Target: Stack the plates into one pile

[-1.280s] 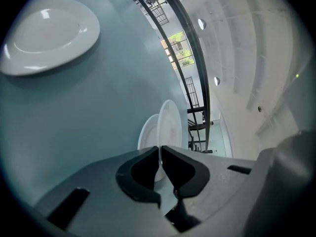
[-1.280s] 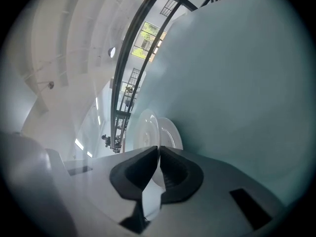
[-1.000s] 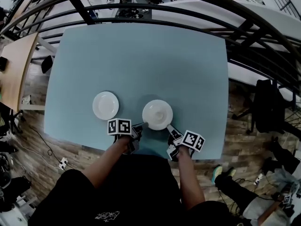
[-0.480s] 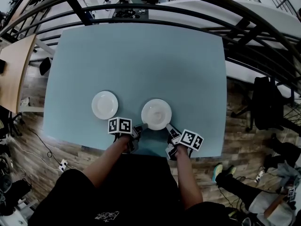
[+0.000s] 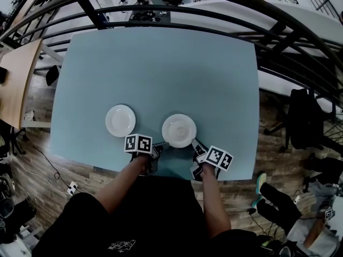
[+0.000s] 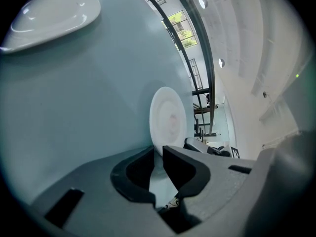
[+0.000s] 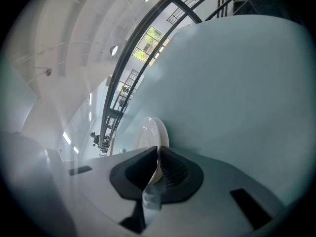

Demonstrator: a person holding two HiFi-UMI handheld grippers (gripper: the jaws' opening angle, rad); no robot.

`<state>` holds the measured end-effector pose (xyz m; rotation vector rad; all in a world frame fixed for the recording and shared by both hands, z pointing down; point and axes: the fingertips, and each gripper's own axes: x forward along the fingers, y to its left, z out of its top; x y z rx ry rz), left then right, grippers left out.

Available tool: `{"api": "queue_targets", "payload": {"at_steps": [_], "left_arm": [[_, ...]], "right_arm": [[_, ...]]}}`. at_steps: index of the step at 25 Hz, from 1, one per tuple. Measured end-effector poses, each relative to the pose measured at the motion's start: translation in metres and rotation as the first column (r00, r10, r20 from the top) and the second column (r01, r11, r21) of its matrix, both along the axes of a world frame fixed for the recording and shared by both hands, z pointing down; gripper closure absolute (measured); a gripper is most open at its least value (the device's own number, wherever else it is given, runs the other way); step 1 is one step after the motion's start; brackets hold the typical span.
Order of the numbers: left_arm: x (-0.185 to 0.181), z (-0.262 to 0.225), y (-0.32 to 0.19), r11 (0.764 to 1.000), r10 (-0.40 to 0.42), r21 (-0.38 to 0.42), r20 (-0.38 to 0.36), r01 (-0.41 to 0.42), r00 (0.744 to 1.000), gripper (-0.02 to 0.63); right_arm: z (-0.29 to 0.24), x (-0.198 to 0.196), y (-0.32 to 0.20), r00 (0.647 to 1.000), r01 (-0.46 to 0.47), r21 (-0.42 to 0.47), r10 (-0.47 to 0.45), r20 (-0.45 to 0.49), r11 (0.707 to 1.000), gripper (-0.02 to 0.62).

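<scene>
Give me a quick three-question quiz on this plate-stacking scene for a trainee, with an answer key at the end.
1. How many plates lie on the table?
2. The right gripper is shut on: A) the table's edge; B) the rim of the right plate; C) nothing.
3. True or false: the left plate and the right plate lie apart.
Key: 1 two; 2 B; 3 true.

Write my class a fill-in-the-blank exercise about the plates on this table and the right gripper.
1. The light blue table bears ____ plates.
2. Both the left plate and the right plate are coloured ____.
3. The right gripper has its jaws shut on the rim of the ____ plate.
Missing words: two; white; right.
</scene>
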<state>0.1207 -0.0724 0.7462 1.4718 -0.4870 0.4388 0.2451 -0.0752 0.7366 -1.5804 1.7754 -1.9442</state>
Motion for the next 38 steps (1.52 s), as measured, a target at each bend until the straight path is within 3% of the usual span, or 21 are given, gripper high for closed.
{"api": "queue_targets", "payload": {"at_steps": [6, 11, 17, 22, 28, 38], "left_arm": [[-0.001, 0.0, -0.003, 1.0, -0.003, 0.005, 0.006, 0.003, 1.0, 0.568], [-0.008, -0.003, 0.001, 1.0, 0.017, 0.026, 0.018, -0.018, 1.0, 0.568], [-0.027, -0.02, -0.009, 0.996, 0.024, 0.08, 0.004, -0.024, 1.0, 0.568], [-0.064, -0.037, -0.03, 0.992, -0.048, 0.116, -0.013, 0.049, 0.999, 0.568], [-0.117, -0.053, -0.056, 0.975, -0.151, 0.158, -0.062, 0.159, 0.987, 0.574], [-0.198, -0.061, -0.071, 0.948, -0.253, 0.165, -0.124, 0.271, 0.96, 0.575]], "right_arm": [[0.002, 0.006, -0.002, 0.995, 0.055, -0.014, -0.056, -0.087, 0.998, 0.574], [-0.001, 0.009, 0.004, 0.971, 0.109, -0.034, -0.114, -0.21, 0.993, 0.572], [-0.019, 0.011, 0.0, 0.962, 0.077, -0.008, -0.076, -0.262, 0.997, 0.566], [-0.039, -0.025, -0.015, 0.974, 0.082, 0.045, -0.071, -0.213, 0.996, 0.566], [-0.048, -0.099, -0.033, 0.99, 0.117, 0.091, -0.108, -0.092, 0.989, 0.568], [-0.049, -0.203, -0.055, 0.983, 0.172, 0.128, -0.179, 0.046, 0.977, 0.568]]}}
